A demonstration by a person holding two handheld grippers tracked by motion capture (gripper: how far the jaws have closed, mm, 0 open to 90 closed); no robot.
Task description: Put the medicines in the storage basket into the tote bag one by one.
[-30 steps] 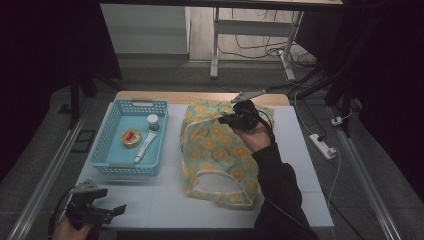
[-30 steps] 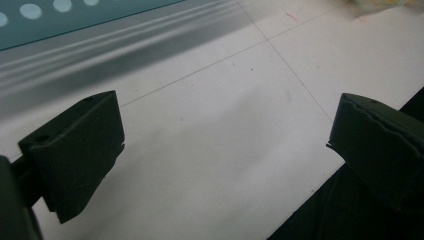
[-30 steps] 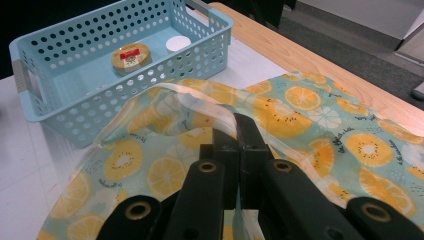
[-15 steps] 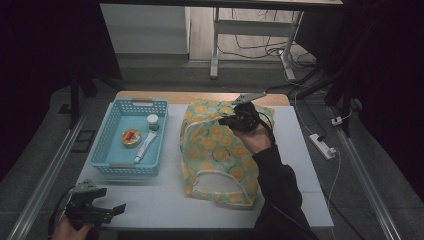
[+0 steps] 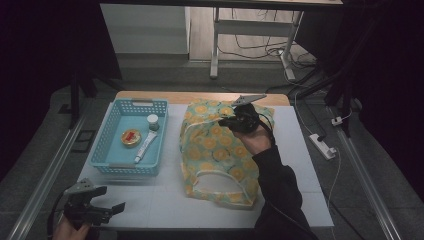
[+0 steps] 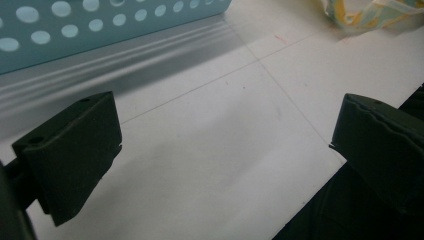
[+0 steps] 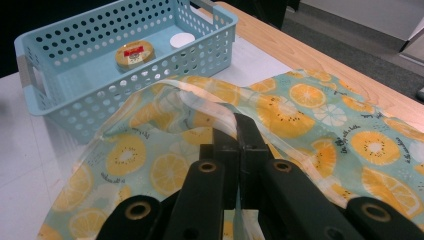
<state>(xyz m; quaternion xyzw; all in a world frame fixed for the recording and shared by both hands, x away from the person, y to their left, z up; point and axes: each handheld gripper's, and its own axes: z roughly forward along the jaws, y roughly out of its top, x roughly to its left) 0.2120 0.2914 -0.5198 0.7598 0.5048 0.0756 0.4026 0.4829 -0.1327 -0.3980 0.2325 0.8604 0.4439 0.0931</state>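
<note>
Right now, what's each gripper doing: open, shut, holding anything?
Left gripper: open, nothing between its fingers, above the bare table.
Right gripper: shut on the fruit-print bag, pinching its fabric.

The tote bag [image 5: 220, 150], pale green cloth printed with orange and lemon slices, lies flat on the white table just right of the blue basket, its whitish handle loop at the near end, while a strip of its far upper edge [image 7: 220, 112] is lifted and pinched.

A lab-like recording room: dark curtains, a white-topped table [image 5: 310, 165], floor rails [image 5: 42, 187] and a power strip [image 5: 324, 146].
</note>
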